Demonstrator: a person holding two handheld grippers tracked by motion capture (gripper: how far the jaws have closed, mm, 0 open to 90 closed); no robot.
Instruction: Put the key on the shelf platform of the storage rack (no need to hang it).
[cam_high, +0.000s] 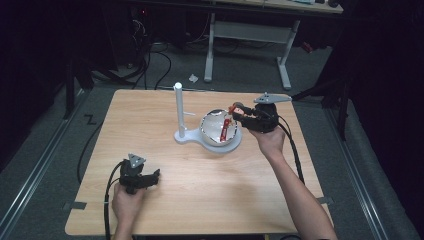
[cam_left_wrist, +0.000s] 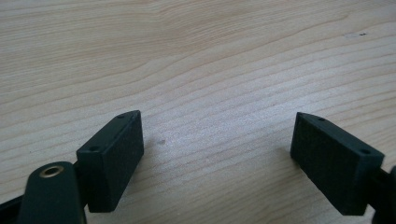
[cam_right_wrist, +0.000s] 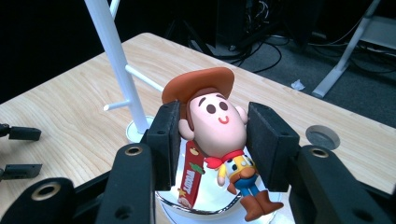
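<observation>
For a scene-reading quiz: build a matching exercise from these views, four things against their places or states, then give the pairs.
Things:
1. cowboy figurine
2. left tool
3. white stand
4. shiny bowl

Places or states:
A. upright on the table, left of the bowl in the high view
B. clamped by the head between two black pads
C. holds a red packet
D. open, nothing between its pads, over bare wood

Pairs: 1-B, 2-D, 3-A, 4-C
</observation>
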